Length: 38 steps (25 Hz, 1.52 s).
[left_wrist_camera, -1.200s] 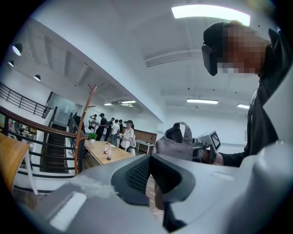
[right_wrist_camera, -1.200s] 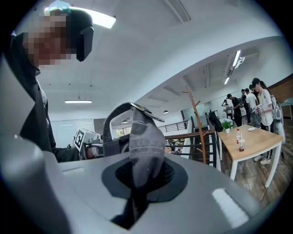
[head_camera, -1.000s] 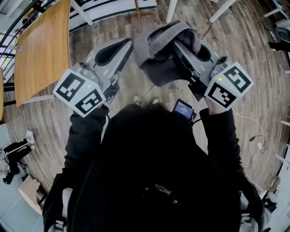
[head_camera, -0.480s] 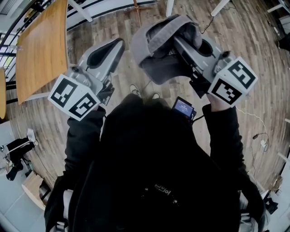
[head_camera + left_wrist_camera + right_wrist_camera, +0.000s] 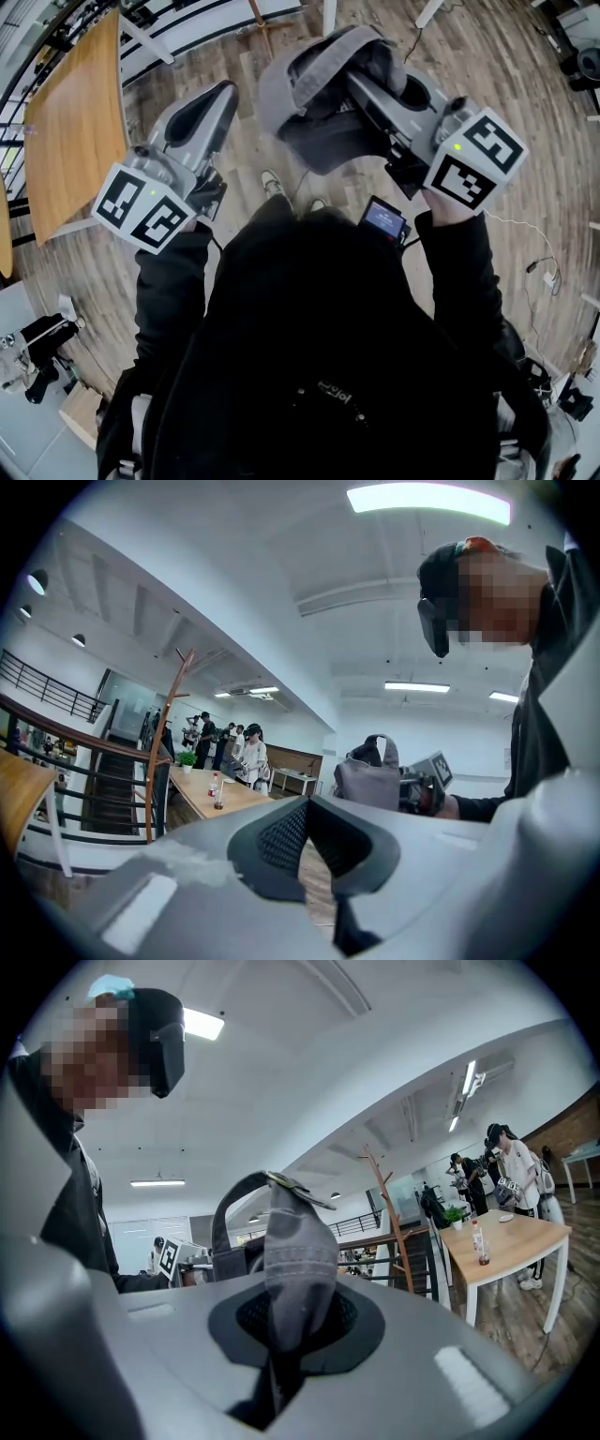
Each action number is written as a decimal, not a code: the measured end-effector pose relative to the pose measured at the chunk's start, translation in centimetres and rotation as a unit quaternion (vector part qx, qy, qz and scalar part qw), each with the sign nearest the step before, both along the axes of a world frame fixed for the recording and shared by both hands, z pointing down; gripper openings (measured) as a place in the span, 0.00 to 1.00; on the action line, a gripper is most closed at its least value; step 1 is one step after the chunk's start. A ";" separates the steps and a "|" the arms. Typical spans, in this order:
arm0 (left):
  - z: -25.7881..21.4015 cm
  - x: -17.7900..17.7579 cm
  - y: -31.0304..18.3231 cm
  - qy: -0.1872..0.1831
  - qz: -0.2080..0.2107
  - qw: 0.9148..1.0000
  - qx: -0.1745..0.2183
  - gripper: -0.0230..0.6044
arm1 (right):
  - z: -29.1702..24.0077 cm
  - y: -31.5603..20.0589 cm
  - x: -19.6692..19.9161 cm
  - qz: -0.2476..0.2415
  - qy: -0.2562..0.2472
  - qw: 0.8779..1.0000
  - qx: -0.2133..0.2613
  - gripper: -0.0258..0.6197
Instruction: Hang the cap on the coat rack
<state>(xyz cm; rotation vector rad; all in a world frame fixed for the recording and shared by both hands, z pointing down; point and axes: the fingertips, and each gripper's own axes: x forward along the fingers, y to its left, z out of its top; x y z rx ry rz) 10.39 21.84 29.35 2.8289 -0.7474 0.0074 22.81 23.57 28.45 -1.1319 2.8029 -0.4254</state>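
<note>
While the right gripper [image 5: 292, 1330] points level, its jaws are pressed together on a fold of the grey fabric cap [image 5: 298, 1241]. The cap stands up out of the pinch. Its dark adjuster strap [image 5: 225, 1218] arches over on the gripper's left side. From the head view the cap's crown drapes over this gripper's nose, high above the wooden plank floor [image 5: 234, 66].

Left gripper [image 5: 314, 850]: beside the right one, on its left, apart from the cap. Jaws slightly parted, a strip of floor showing through the slit, nothing between them. The cap hangs off to its right.

Ahead of the right gripper's tips and to their right: a slender reddish-brown wooden coat rack [image 5: 389, 1213], upright, bare pegs at the top, well apart from the cap. Seen from the left gripper, the rack stands ahead and to the left.

Further right of the rack: a light wooden table [image 5: 511, 1232] with a small bottle [image 5: 479, 1241] on it. Several people [image 5: 516, 1176] stand behind the table.
</note>
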 end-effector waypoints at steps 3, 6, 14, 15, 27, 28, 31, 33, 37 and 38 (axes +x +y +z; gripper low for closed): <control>-0.5 0.7 -0.8 0.005 0.008 1.000 0.005 0.04 | -0.4 -0.2 0.6 0.007 0.000 1.000 -0.001 0.08; -1.1 1.1 -1.5 0.011 0.013 1.000 0.010 0.04 | -0.7 -0.7 0.9 0.009 0.005 1.000 -0.002 0.08; -0.7 -0.2 -4.7 0.009 0.015 1.000 0.009 0.04 | 0.1 -4.2 -0.7 0.007 0.004 1.000 -0.015 0.08; -0.6 -0.5 -5.4 0.010 0.015 1.000 0.007 0.04 | 0.2 -4.9 -1.1 0.006 0.004 1.000 -0.017 0.08; -0.4 -5.9 -14.6 0.030 0.017 0.999 0.006 0.04 | -0.4 -14.0 -7.0 0.003 0.026 0.999 -0.019 0.08; -0.4 -6.4 -15.3 0.031 0.018 0.999 0.004 0.04 | -0.5 -14.7 -7.5 0.004 0.026 0.999 -0.020 0.08; -0.5 -7.7 -16.9 0.034 0.023 0.999 0.004 0.04 | -1.3 -16.2 -8.9 0.008 0.021 1.000 -0.022 0.08; -0.4 -8.4 -17.7 0.027 0.028 0.999 0.007 0.04 | -1.7 -17.1 -9.7 0.011 0.022 0.999 -0.025 0.08; 1.4 -11.9 -24.0 0.022 0.030 0.999 -0.001 0.04 | -0.5 -23.9 -13.0 0.012 0.041 0.998 -0.043 0.08; 2.1 -12.7 -25.6 0.022 0.030 0.999 -0.005 0.04 | -0.1 -25.7 -13.8 0.011 0.045 0.998 -0.047 0.08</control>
